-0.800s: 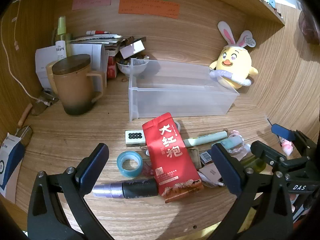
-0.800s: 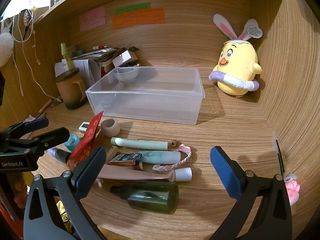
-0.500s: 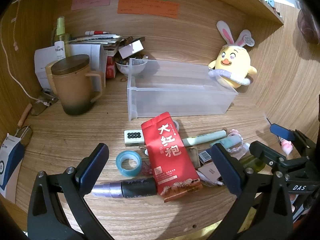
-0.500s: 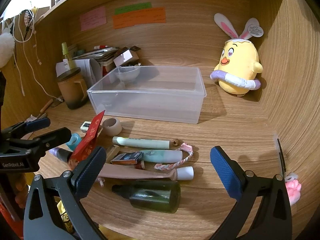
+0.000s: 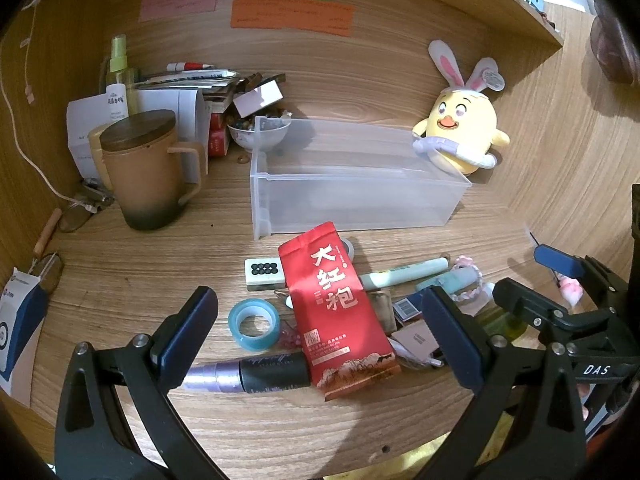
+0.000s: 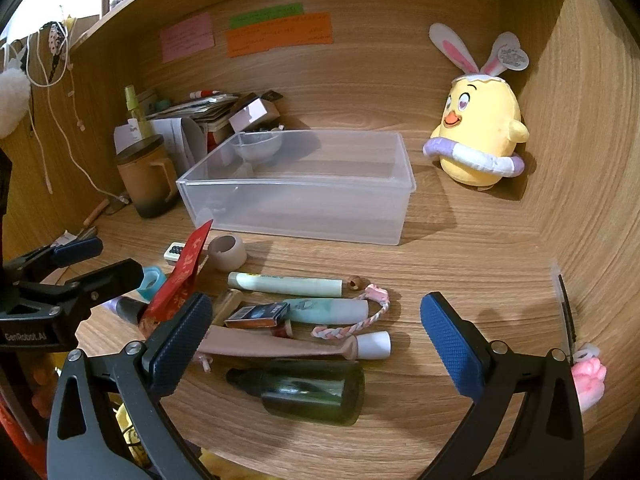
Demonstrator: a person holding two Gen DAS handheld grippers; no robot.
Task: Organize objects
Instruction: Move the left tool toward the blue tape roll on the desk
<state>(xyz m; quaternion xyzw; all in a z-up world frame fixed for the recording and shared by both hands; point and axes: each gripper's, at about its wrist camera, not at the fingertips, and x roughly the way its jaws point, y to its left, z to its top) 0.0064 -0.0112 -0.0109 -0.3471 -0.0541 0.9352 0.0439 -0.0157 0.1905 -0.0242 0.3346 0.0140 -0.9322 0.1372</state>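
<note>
Red tea pouch (image 5: pixel 338 312) — glossy, white/gold chars, lies atop clutter; left gripper (image 5: pixel 320 336) & right gripper (image 6: pixel 316 340) both spread, holding nothing.

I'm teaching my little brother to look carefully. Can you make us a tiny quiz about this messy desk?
1. True or false: the clear bin already has pens in it.
2. What lies just left of the red packet? A) tape roll B) spoon C) apple
3. Fill in: the dark green bottle is lying on its ____.

Key
1. False. Nothing shows inside the bin; the small things lie on the desk in front of it.
2. A, the blue tape roll.
3. Side. It lies between the open fingers of the right gripper; the left gripper is open too, around the packet.
</note>
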